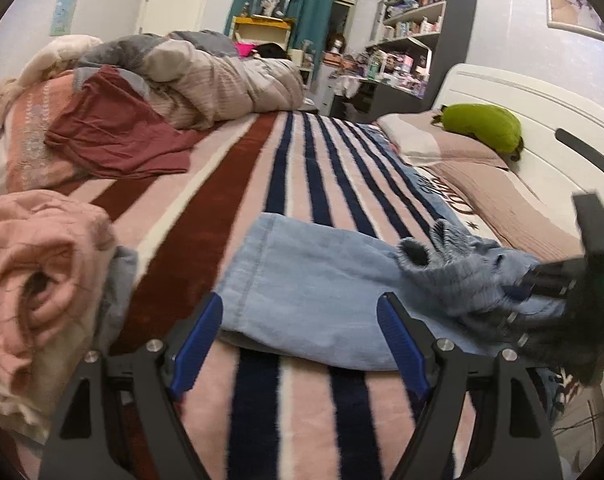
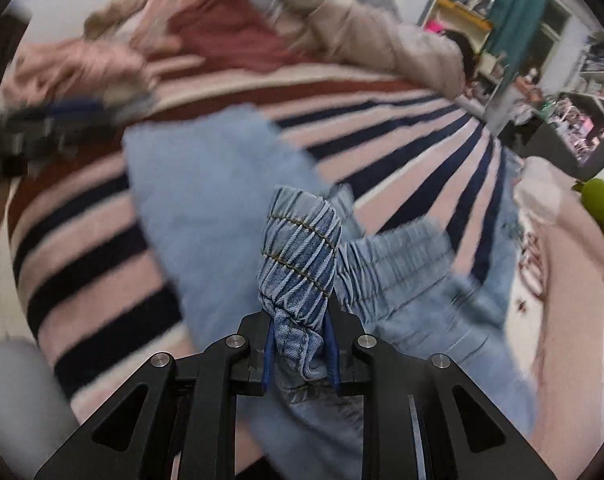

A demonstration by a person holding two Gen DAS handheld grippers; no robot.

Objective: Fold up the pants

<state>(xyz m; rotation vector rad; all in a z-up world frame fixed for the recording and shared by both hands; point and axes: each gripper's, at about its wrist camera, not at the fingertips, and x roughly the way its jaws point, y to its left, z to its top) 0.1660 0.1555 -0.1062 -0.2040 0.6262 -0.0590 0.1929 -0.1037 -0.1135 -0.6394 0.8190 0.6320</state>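
The pants [image 1: 322,280] are light blue denim, lying across a striped blanket [image 1: 262,184] on the bed. One leg lies flat, with a stitched hem at its end. The waistband [image 2: 298,248] is gathered elastic with rows of yellowish stitching, bunched and lifted off the blanket. The right gripper [image 2: 300,350] is clamped on that waistband, the cloth pinched between its blue pads. The left gripper [image 1: 302,320] stands with jaws wide apart just over the near edge of the flat leg, gripping nothing.
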